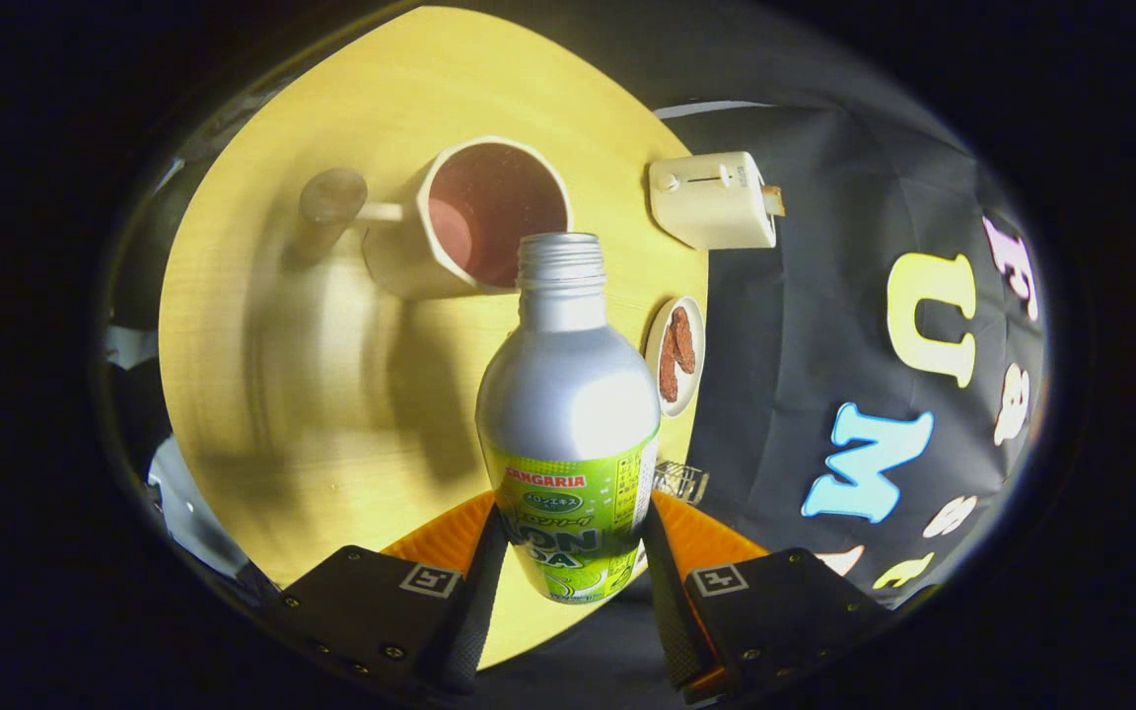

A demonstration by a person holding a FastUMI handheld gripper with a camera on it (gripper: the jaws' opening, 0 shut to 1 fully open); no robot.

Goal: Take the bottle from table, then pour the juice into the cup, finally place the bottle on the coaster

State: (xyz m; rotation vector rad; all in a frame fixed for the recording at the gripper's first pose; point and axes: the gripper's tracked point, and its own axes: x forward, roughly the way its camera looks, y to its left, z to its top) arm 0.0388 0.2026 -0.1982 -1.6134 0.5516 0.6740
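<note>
While the gripper (573,582) sits at the bottom centre of the gripper view, its two fingers pinch the bottle (568,424), one finger pressed on each side of the green label band. The bottle stands between the fingers and reaches up to the middle of the frame; its threaded neck is uncapped. The neck overlaps the lower right rim of the cup (474,217), which lies beyond the fingers in the upper centre of the frame. The cup's mouth faces the camera and shows a dark red interior. A handle projects from the cup toward the upper left.

The table (272,325) is a pale wooden surface. Its bare area spreads left of the bottle and below the cup, marked by soft shadows. The table's right edge runs just right of the bottle. Against that edge, a small plate (676,355) holding brown pieces lies just right of the bottle's shoulder. A cream box (714,199) with a knob and slot stands at the upper right, near the table edge and apart from the cup. The table's left edge curves along the left of the frame.
</note>
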